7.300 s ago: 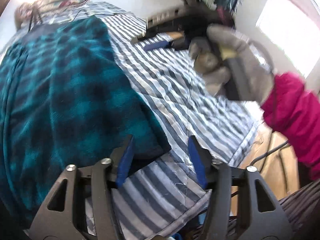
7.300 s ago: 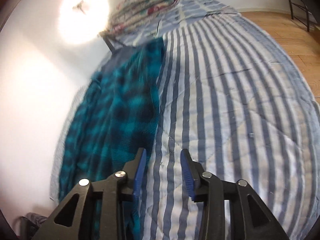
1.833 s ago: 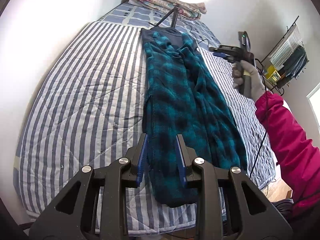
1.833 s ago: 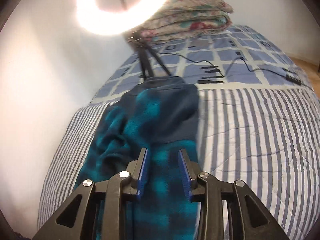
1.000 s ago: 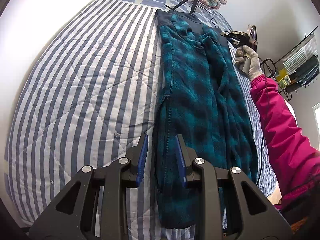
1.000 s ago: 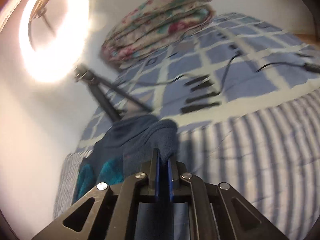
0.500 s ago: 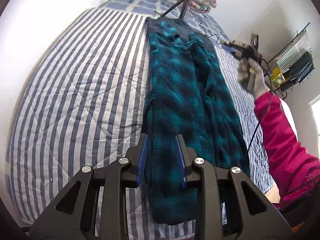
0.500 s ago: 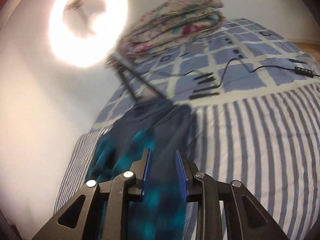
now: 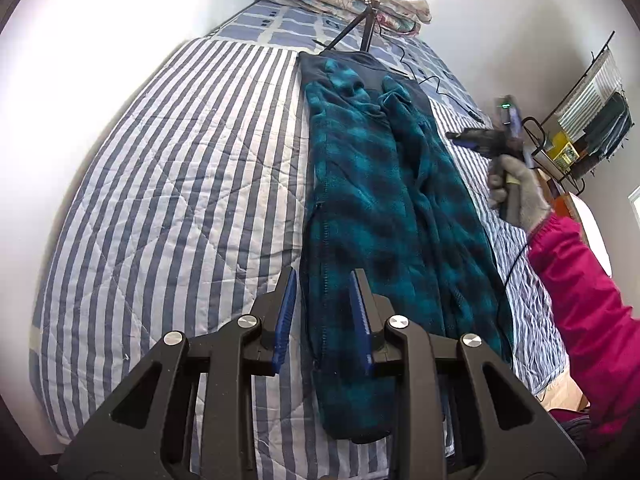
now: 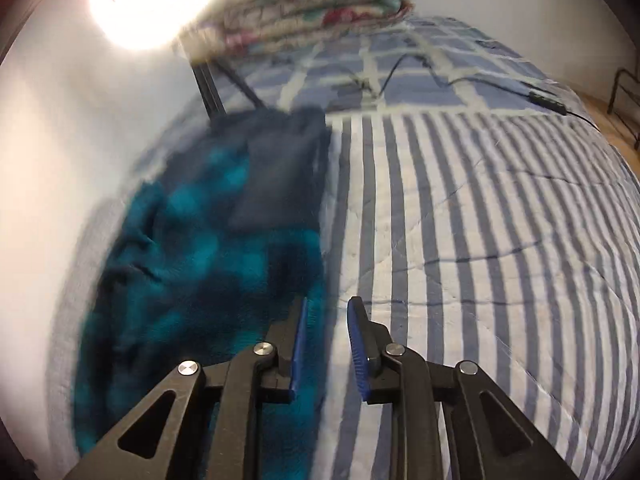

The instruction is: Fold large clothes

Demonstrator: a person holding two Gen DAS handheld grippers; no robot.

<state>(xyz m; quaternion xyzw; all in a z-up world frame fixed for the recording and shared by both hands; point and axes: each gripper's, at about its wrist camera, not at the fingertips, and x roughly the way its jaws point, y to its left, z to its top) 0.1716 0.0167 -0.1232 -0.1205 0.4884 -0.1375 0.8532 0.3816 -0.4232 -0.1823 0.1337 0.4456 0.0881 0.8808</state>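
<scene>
My left gripper (image 9: 323, 316) hangs above the near end of the teal plaid fleece jacket (image 9: 380, 216), its fingers (image 9: 285, 316) set narrowly apart with nothing pinched between them; the jacket's left edge, with its zipper line, shows through the gap below. My right gripper (image 10: 327, 344) has just come open and eased in a little; its blue fingers (image 10: 356, 344) stand a narrow way apart and empty, over the jacket's right edge where fleece meets the striped quilt (image 10: 480, 240).

The jacket lies folded lengthwise into a long strip down the bed, its dark navy collar end (image 9: 344, 64) at the far end by the tripod legs (image 9: 360, 28) of the ring light (image 10: 140, 4). Its near hem (image 9: 356, 428) stops just short of the near edge of the bed.

To the left of the jacket the quilt is broad and bare to the wall. To the right, only a narrower band of quilt remains before the bed's edge, where my gloved right hand (image 9: 516, 196) and pink sleeve (image 9: 588, 312) reach in. A black cable (image 10: 500, 80) runs across the checked bedding (image 10: 400, 72) at the far end, and a stack of folded floral blankets (image 10: 320, 0) sits beyond it against the wall. A wire rack (image 9: 584, 120) stands off the far right.
</scene>
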